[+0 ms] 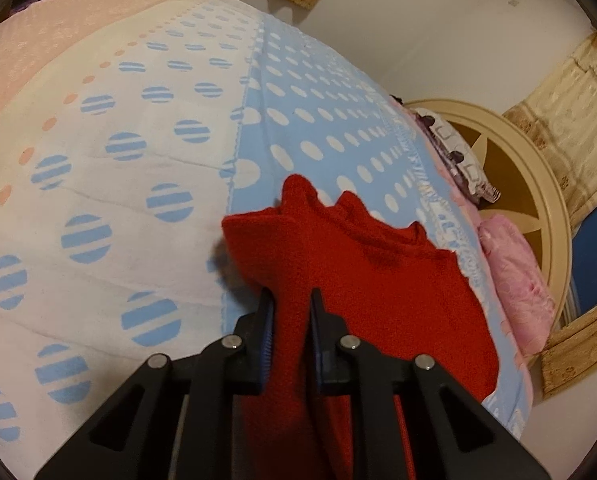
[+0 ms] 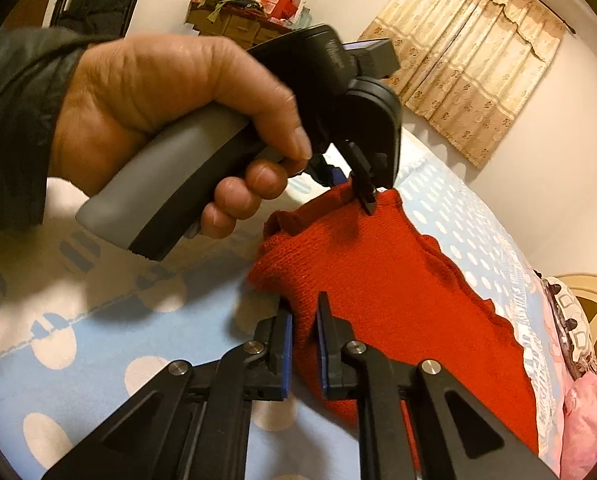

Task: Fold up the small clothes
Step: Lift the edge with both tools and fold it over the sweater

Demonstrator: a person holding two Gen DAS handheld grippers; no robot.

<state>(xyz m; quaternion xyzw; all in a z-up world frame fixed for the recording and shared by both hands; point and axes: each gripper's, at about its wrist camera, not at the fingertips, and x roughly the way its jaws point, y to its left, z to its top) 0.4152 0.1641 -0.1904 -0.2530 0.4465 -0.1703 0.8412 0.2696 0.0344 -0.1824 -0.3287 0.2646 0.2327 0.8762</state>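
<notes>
A red knitted garment [image 1: 358,280] lies rumpled on a blue bedcover with white dots [image 1: 318,128]. In the left wrist view my left gripper [image 1: 291,304] is shut on the garment's near edge, with red knit pinched between the pads. The right wrist view shows the same garment [image 2: 398,300], and my right gripper [image 2: 303,310] is shut on its near corner. Farther back, a person's hand [image 2: 158,92] holds the left gripper [image 2: 352,190], which clamps the garment's far corner and lifts it slightly off the bed.
A white cover with blue striped circles [image 1: 98,200] lies left of the blue one. At the bed's right end are a pink folded quilt [image 1: 518,280], a patterned pillow [image 1: 458,152] and a cream round headboard [image 1: 538,184]. Curtains [image 2: 478,40] and cluttered wooden drawers [image 2: 242,12] stand behind.
</notes>
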